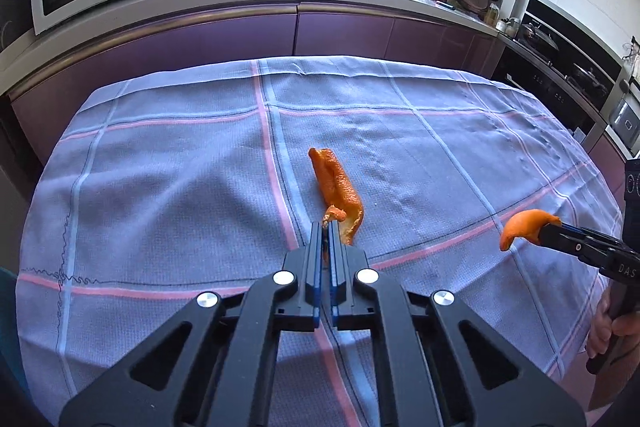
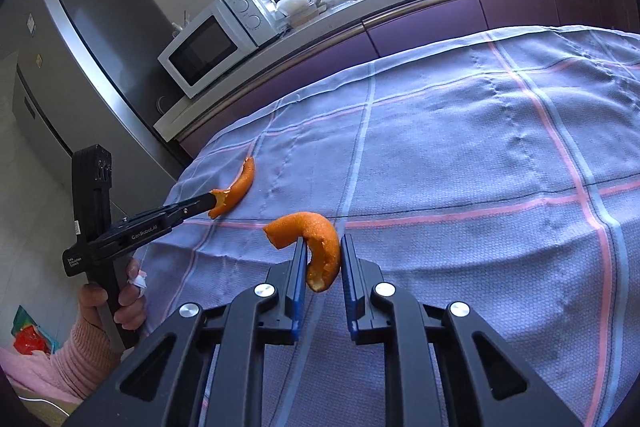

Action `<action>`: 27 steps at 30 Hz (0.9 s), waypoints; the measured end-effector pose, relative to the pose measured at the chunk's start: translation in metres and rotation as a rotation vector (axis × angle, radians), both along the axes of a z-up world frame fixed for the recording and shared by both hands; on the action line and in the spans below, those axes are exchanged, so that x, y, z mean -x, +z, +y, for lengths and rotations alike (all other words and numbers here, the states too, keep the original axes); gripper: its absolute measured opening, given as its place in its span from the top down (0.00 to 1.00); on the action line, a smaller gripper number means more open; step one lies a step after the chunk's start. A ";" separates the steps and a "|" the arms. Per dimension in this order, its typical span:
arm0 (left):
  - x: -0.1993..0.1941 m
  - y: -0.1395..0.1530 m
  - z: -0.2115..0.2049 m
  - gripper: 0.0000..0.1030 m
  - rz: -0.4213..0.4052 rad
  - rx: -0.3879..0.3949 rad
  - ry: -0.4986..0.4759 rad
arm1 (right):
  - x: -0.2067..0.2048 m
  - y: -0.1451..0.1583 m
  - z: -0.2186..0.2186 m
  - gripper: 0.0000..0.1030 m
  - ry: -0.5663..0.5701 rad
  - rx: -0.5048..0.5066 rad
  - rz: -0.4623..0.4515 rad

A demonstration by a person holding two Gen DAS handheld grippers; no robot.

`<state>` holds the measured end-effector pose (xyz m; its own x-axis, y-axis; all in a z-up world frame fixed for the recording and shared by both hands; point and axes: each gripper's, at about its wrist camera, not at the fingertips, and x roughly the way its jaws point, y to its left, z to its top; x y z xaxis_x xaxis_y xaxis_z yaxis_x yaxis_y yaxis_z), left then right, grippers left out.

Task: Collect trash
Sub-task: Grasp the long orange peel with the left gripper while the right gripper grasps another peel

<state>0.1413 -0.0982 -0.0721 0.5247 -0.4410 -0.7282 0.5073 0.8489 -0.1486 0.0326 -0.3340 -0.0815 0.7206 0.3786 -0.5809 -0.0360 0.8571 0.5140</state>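
left tool (image 1: 329, 227) clamped on the near end of a long orange peel (image 1: 336, 187) at mid tabletop (image 1: 160, 187); right tool (image 2: 323, 247) clamped on a curled peel (image 2: 316, 243), held above the cloth, right.

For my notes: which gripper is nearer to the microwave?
Left. The left gripper is at the table side toward the microwave; the right gripper is farther away.

Both tools: matte black plastic linkage arms, silver round screw heads at pivots, blue-edged finger pads. Left tool (image 2: 214, 203) carries white "GenRobot.AI" lettering. Left hand (image 2: 120, 301) wears a ribbed pink knit sleeve (image 2: 80, 359).
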 end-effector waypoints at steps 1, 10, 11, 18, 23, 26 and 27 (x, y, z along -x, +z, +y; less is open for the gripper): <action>0.002 0.000 0.002 0.96 -0.001 -0.002 -0.007 | -0.001 0.000 0.002 0.85 0.006 -0.005 -0.001; 0.003 -0.003 -0.009 0.59 0.002 -0.023 -0.051 | -0.008 -0.001 0.012 0.85 0.024 -0.034 0.005; 0.002 -0.004 -0.011 0.59 0.002 -0.029 -0.052 | -0.009 -0.001 0.014 0.85 0.026 -0.033 0.008; -0.001 -0.010 -0.020 0.90 0.036 -0.037 -0.065 | -0.009 -0.001 0.021 0.85 0.038 -0.031 0.017; 0.002 -0.008 -0.015 0.92 0.031 -0.026 -0.050 | -0.009 0.000 0.024 0.85 0.049 -0.040 0.014; 0.007 -0.005 -0.011 0.92 0.013 -0.029 -0.042 | -0.010 0.001 0.027 0.85 0.054 -0.047 0.010; 0.009 -0.004 -0.009 0.92 0.009 -0.029 -0.040 | -0.011 0.001 0.028 0.85 0.057 -0.050 0.007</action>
<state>0.1326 -0.1067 -0.0760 0.5009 -0.4401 -0.7453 0.5396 0.8320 -0.1287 0.0435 -0.3063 -0.0803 0.6929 0.4474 -0.5655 -0.0801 0.8271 0.5563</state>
